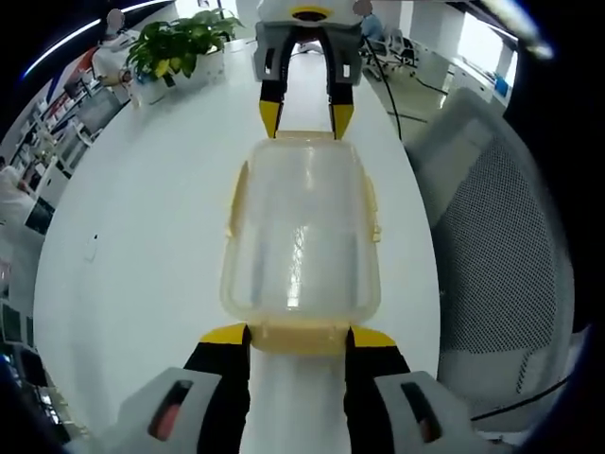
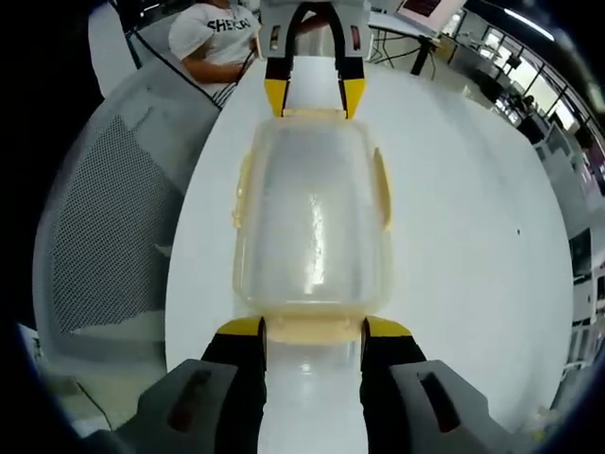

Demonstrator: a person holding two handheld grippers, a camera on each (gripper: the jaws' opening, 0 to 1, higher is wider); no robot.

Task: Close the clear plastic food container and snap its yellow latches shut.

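Left gripper point(image 1: 299, 333), frame bottom, jaws spread astride the near end latch point(image 1: 301, 336) of the container point(image 1: 301, 241); right gripper point(image 2: 311, 326) likewise, spread at opp. end. Container sits frame center on white table point(image 1: 151, 236), lid on. Prob. latching step; next: press end flaps down. Side latches' state unclear thru plastic.

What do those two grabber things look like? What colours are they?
Both look alike. The left hand-held gripper has two black jaws with bright yellow tips, growing out of chunky grey blocks that have small reddish patches. The right hand-held gripper has the same: black jaws, yellow tips, grey blocks with dark reddish slots. Seen from the other side, each shows a white body on top.
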